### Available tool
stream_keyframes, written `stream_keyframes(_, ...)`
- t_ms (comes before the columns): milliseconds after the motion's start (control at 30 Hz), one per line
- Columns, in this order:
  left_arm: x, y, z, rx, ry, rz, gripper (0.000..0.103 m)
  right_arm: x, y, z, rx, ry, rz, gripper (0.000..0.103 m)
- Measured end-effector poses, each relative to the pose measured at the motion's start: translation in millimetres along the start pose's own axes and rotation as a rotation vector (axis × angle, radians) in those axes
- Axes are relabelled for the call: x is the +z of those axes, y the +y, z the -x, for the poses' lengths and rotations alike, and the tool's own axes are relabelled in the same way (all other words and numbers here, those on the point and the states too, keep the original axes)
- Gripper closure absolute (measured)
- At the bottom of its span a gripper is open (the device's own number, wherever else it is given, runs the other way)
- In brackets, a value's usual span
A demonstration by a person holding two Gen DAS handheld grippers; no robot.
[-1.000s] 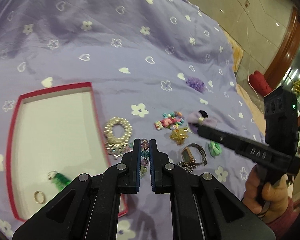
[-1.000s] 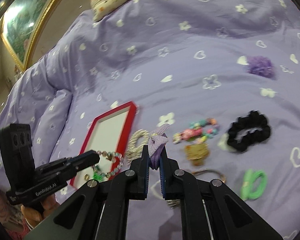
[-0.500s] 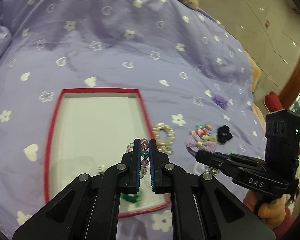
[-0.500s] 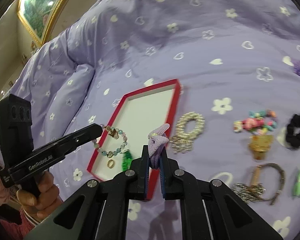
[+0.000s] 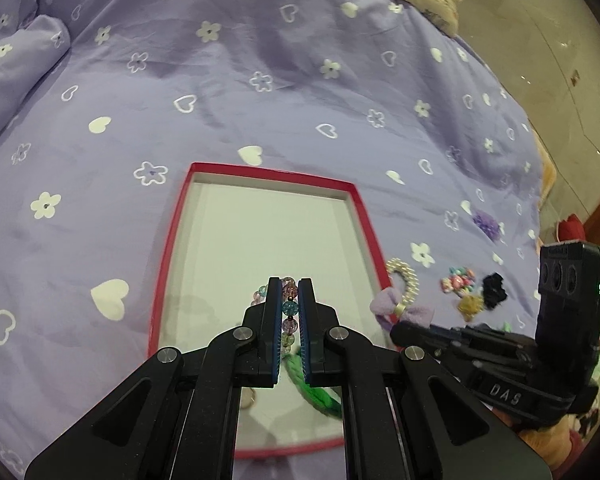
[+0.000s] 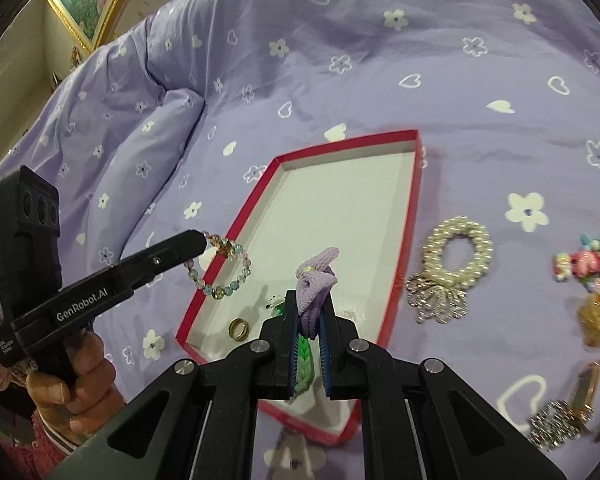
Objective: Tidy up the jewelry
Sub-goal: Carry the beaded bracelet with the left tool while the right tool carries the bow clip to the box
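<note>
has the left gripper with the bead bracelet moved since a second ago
Yes. The left gripper, shut on the bead bracelet, was over the bedspread beside the pearl scrunchie; now it hangs over the red tray.

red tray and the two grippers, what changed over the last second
Both grippers carried their loads from the loose pile toward the red tray: the left gripper, shut on the beaded bracelet, now hangs over the tray, and the right gripper, shut on the purple bow, is over its near end. Nothing was let go. The gold ring and pearl bracelet stayed put.
</note>
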State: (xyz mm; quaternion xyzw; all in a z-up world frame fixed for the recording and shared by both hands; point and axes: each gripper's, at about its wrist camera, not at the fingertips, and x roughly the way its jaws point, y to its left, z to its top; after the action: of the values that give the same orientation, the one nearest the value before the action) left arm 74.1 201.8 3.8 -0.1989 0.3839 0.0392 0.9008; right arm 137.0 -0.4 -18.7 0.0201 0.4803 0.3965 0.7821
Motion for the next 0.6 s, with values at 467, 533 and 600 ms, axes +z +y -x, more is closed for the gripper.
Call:
stream_keyframes(467,-23.3,24.4,-40.5,0.061,0.116,0.009,0.097,-5.7,11.3,-61.8,-0.093,0.172,0.095,0.092)
stream_keyframes(533,-26.2,25.8,-45.4,0.073,0.138,0.009,0.097,-5.5,12.2,-62.2,-0.095,0.171,0.100,0.090)
stream_keyframes(600,-28.3,26.8,-49.8,0.076,0.157,0.009,0.096,-5.7,11.9,-61.6,-0.097,0.169,0.101,0.090)
